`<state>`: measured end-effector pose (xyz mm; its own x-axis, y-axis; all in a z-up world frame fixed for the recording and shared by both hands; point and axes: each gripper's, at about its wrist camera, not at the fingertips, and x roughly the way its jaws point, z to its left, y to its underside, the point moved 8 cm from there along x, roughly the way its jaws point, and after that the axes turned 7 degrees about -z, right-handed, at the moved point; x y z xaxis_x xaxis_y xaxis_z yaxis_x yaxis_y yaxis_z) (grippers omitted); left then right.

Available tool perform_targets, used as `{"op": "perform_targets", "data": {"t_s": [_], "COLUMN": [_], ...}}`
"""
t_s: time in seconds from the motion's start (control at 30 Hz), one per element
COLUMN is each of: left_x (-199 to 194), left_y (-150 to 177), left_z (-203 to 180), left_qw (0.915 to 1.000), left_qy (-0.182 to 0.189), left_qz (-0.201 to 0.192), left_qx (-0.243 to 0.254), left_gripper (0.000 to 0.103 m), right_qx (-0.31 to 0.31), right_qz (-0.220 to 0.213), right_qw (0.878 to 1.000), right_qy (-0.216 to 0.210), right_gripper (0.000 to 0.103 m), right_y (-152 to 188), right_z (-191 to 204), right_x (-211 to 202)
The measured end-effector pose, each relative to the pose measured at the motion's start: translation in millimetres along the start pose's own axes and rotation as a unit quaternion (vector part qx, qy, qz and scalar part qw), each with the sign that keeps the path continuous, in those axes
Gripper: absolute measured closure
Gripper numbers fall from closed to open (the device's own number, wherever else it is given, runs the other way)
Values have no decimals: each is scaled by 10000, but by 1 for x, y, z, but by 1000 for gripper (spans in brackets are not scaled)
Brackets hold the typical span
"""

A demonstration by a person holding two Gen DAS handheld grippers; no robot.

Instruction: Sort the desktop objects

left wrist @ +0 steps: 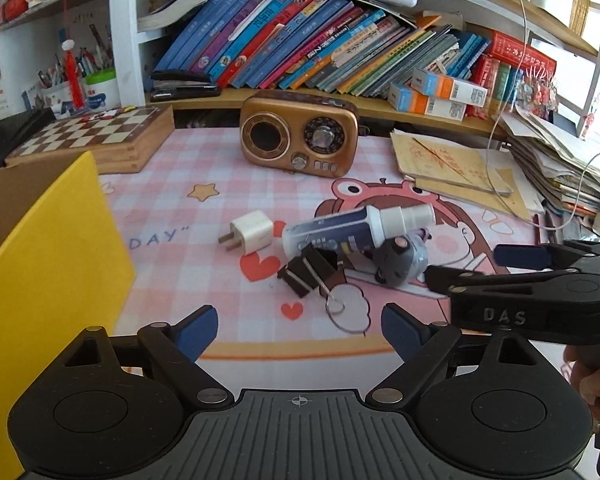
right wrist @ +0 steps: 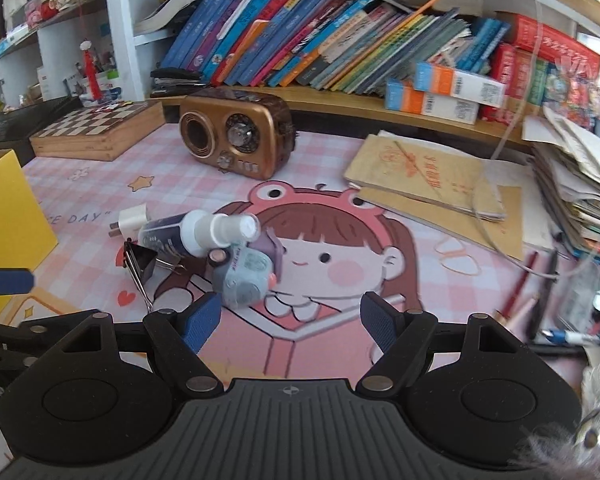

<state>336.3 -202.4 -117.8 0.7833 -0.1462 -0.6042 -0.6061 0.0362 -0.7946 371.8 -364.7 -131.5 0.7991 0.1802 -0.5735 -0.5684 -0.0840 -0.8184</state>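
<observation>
A small pile lies mid-mat: a white plug adapter [left wrist: 249,231], a blue-and-white spray bottle [left wrist: 352,227] on its side, a black binder clip [left wrist: 309,269] with wire handles, and a grey-blue toy [left wrist: 400,259]. All show in the right wrist view too: adapter [right wrist: 134,216], bottle [right wrist: 204,232], clip [right wrist: 142,261], toy [right wrist: 246,276]. My left gripper [left wrist: 300,330] is open and empty, just short of the clip. My right gripper [right wrist: 290,322] is open and empty, just short of the toy; it shows in the left wrist view [left wrist: 480,264], right of the toy.
A yellow box [left wrist: 48,280] stands at the left, also in the right wrist view [right wrist: 8,208]. Behind are a bronze radio [left wrist: 298,136], a chessboard box [left wrist: 96,136], a shelf of books [left wrist: 300,44], notebooks [right wrist: 428,176], a paper stack [right wrist: 576,184] and pens [right wrist: 540,300].
</observation>
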Motion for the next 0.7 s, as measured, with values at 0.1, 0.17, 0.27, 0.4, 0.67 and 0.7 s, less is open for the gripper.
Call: {"op": "perform_targets", "data": {"t_s": [0.1,0.17,0.27,0.4,0.67,0.7], "left_x": [12,19,26,32,45,47], "left_y": [-3,-5,-7,-9,-8,-8], "left_z": [-1,1,7,10,-2,-4], "left_qw": [10000,9999,9998,9997,9984,9980], "left_qy": [35,28,0,23,131,150], "left_qz": [14,38,77,86,184,204], "left_qx": [38,93,155,217,527,572], "left_gripper": [19,20,20,20,23,26], "right_qx": [-71,-101,-106,-145,-11,-52], "right_qz": [54,118,229,356,536,530], "right_qw": [9999,9998,9991,9981,9953,9952], "right_qy": [-134,-154,-343,-490,-812,-825], "right_gripper": [30,30,30,31,53,59], "right_y": [-3,-5,-7,-9,-10,-10], "right_z": [3,3,7,10,8,9], "right_x": [11,18,29,43,60,60]}}
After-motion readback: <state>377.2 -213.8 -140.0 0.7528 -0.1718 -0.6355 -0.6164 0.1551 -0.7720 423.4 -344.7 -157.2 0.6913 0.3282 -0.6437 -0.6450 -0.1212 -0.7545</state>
